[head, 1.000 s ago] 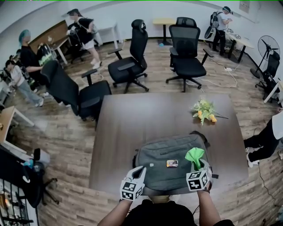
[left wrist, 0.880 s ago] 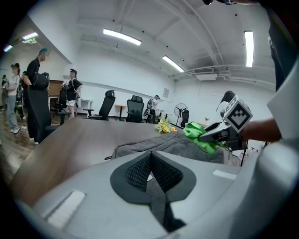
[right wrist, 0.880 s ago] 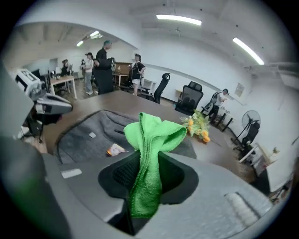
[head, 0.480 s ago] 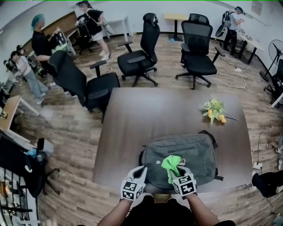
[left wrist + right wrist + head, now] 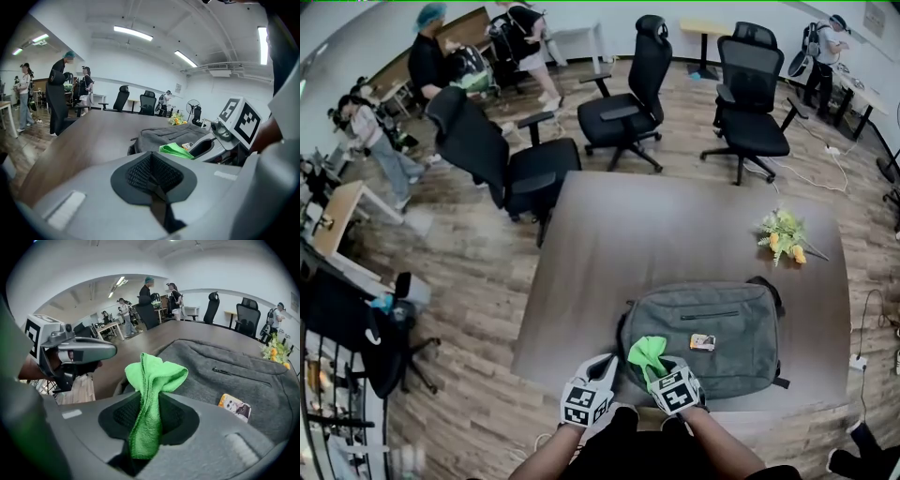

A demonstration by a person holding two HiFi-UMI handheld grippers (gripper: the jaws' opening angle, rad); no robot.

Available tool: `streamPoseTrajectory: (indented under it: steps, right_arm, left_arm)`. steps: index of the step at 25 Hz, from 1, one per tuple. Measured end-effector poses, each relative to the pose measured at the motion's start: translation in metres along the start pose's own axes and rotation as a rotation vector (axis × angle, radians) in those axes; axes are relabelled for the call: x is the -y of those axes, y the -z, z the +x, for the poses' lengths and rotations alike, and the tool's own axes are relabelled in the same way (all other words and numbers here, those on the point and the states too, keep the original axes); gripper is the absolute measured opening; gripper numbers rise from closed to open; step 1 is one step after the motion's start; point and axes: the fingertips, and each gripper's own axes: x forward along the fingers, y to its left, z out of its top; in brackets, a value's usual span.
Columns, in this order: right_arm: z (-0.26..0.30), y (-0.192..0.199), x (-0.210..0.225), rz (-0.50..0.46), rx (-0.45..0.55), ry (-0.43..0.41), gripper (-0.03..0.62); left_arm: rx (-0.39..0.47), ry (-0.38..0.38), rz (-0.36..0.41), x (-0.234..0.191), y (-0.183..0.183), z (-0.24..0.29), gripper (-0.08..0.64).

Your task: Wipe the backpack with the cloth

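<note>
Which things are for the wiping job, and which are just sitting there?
For the job: green cloth, backpack, right gripper pinching the cloth.
Just lying about: flowers, small picture card on the backpack, office chairs.

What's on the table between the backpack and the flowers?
Nothing. In the head view, the stretch of table between the backpack and the flowers is bare.
</note>
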Motion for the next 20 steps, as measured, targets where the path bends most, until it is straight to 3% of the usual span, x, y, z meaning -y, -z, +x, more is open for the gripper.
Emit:
streamPoseTrajectory:
  steps: [11,20]
  right_arm:
    - [-0.010,0.025,0.030,0.016,-0.072,0.115,0.109]
    - [-0.035,0.045,0.067,0.008,-0.099,0.223,0.109]
  left_arm:
    - [-0.006,0.001,0.016,-0.002,0.003,0.002,0.015]
    - [-0.006,0.051,0.040,0.022,-0.005,0.017,0.015]
